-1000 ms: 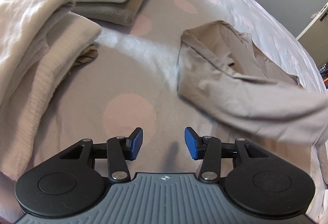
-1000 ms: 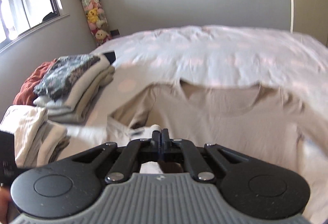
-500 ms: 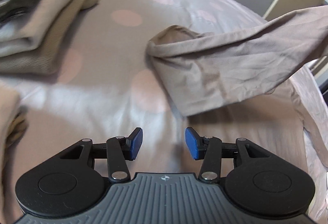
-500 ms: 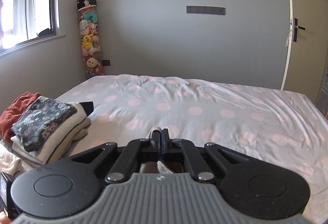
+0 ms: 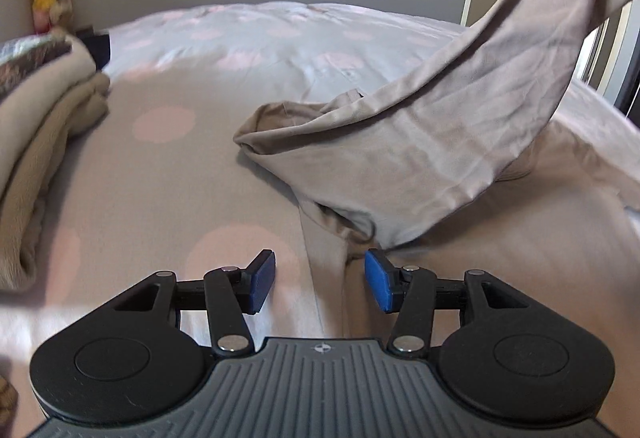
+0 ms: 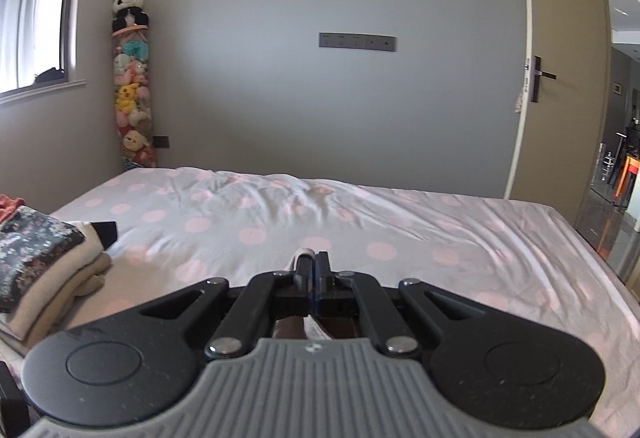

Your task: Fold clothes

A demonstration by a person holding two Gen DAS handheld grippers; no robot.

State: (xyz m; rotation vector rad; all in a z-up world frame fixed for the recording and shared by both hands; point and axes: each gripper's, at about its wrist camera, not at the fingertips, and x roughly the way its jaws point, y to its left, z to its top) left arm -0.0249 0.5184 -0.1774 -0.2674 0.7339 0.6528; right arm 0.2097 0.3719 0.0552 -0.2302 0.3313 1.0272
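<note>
Right gripper (image 6: 311, 265) clenched on lifted shirt (image 5: 420, 157); left gripper (image 5: 320, 280), jaws opening, nothing between: take hem w/ fabric taut.

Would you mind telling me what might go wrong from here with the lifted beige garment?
1. The right gripper pinches only a thin edge of the beige cotton garment, which hangs from one high corner; it could slip out.
2. The left gripper is opening above a garment fold, empty; closing here may catch several layers.
3. The swinging cloth could brush the folded stack of beige clothes nearby.
</note>
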